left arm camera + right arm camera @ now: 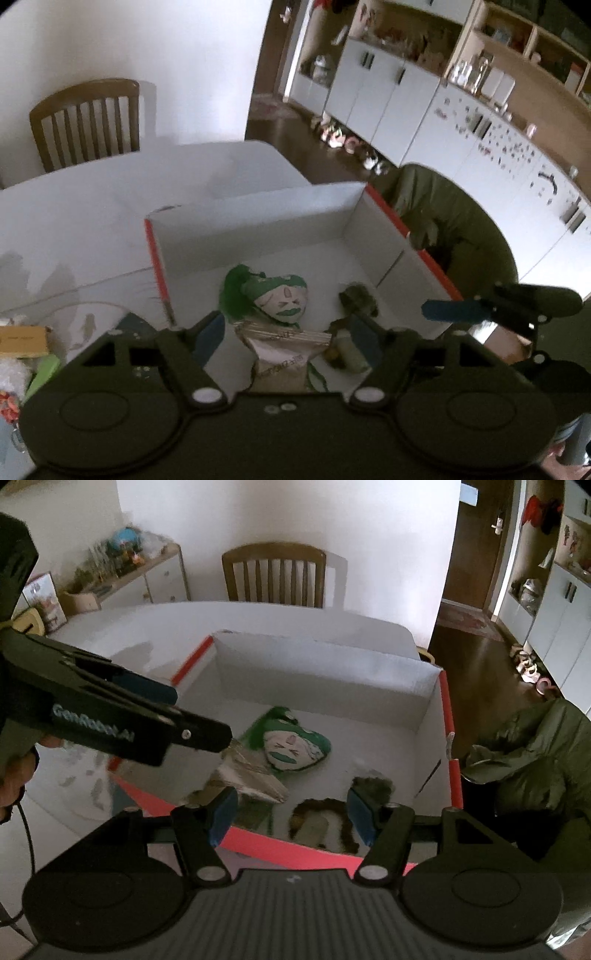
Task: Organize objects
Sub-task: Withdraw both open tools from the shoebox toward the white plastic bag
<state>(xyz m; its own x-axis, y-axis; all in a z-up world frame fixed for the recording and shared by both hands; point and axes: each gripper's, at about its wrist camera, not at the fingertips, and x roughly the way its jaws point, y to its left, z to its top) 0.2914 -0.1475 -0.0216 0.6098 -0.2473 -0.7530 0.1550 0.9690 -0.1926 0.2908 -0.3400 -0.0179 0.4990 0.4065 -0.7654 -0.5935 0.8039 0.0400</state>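
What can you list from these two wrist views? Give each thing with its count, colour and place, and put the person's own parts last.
box: one, white inside with red edges, open, on the table.
face mask: one, white face with green hair, lying in the box.
foil pouch: one, silvery, in the box beside the mask.
furry thing: one, dark brown, in the box near its right wall.
table: one, white, under the box.
chair: one, brown wood, behind the table.
jacket: one, olive green, right of the box.
cupboards: a row, white, along the far wall.
left gripper: one, black with blue pads, open over the box.
right gripper: one, black with blue pads, open over the box.
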